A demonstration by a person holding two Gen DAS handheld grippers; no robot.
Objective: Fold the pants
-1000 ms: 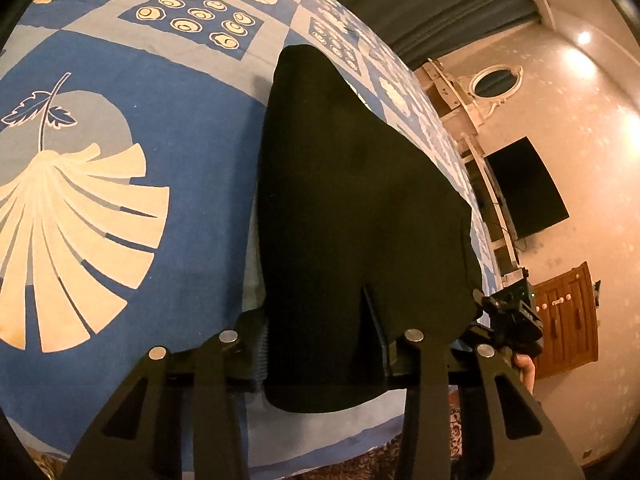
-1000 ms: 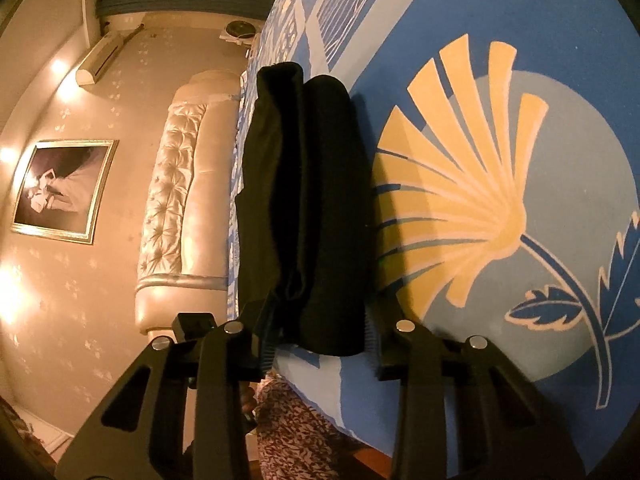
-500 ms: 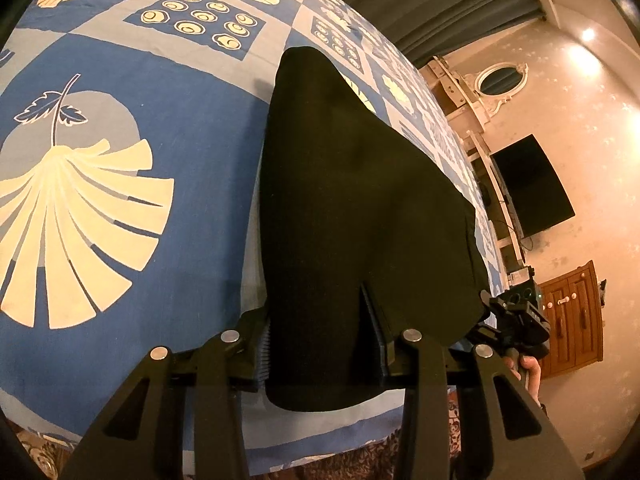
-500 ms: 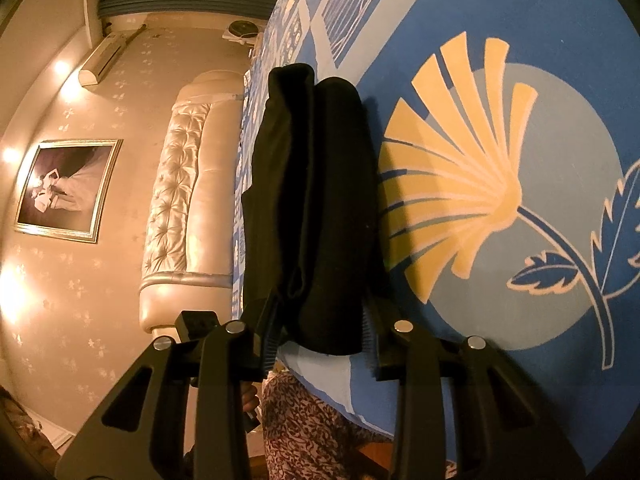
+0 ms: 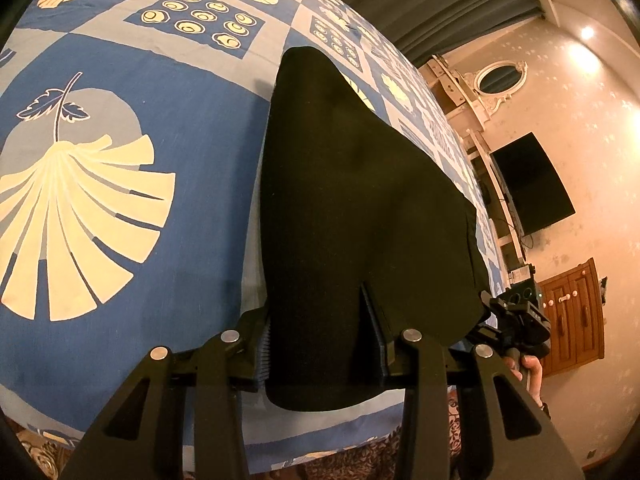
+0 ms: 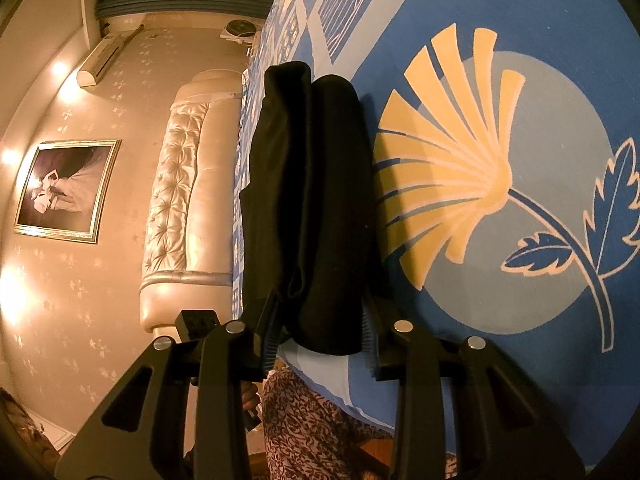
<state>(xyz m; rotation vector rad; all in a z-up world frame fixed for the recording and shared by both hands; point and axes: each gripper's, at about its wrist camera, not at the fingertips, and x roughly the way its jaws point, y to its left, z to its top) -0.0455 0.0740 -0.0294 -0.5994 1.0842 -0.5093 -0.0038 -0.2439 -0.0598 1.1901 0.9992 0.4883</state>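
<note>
The black pants (image 5: 352, 208) lie folded in a thick stack on the blue patterned bedspread (image 5: 120, 128), near its front edge. My left gripper (image 5: 320, 344) is shut on the near end of the stack, one finger on each side of the fabric. The pants also show in the right wrist view (image 6: 312, 200) as a layered bundle. My right gripper (image 6: 320, 332) is shut on the other near corner of the same stack. The right gripper appears in the left wrist view (image 5: 516, 320) at the stack's right corner, held by a hand.
The bedspread's front edge (image 5: 320, 436) drops off just below the grippers. A tufted headboard (image 6: 176, 200) stands beyond the bed. A wall TV (image 5: 532, 188), a wooden cabinet (image 5: 572, 316) and a framed picture (image 6: 64, 188) line the walls.
Both grippers have stayed clamped on the pants. The views have drawn back slightly toward the bed's front edge, showing more of the edge and the floor.
</note>
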